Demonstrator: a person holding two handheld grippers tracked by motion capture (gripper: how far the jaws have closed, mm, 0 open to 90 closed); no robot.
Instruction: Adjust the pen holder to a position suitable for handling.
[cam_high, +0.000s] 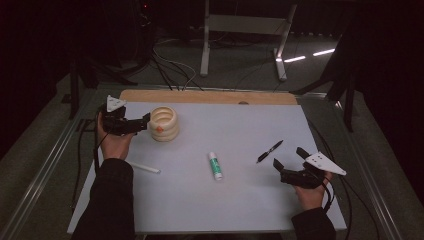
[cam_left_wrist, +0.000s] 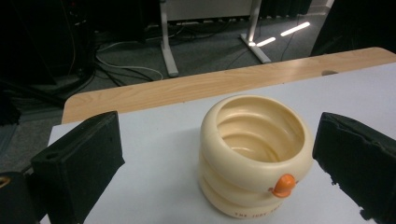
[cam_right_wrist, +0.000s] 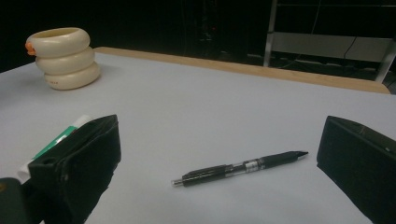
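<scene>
**Approaching the pen holder and the black pen**

Looking over the whole scene first, I see the pale table mat (cam_high: 240, 200) on the wooden table (cam_high: 210, 96), and all things lie on this mat. At its far left corner stands the cream ribbed pen holder (cam_high: 164, 123), upright and empty inside. My left gripper (cam_high: 145, 121) is just beside it, jaws wide open and holding nothing; in the left gripper view the holder (cam_left_wrist: 254, 156) sits between the two jaws, but they do not touch it yet. I judge it is hard plastic, light and a little slippery, so I would take it across the middle ring, gently, not at the small orange knob (cam_left_wrist: 284, 185).

My right gripper (cam_high: 290, 157) is also wide open and empty, near the black pen (cam_high: 270, 151). This pen (cam_right_wrist: 238, 169) lies flat between the jaws. It is thin, stiff and rolls easily; I would grip the rubber part near the middle.

A glue stick (cam_high: 215, 166) lies at the centre, and a white pen (cam_high: 144, 167) lies near my left sleeve.
</scene>
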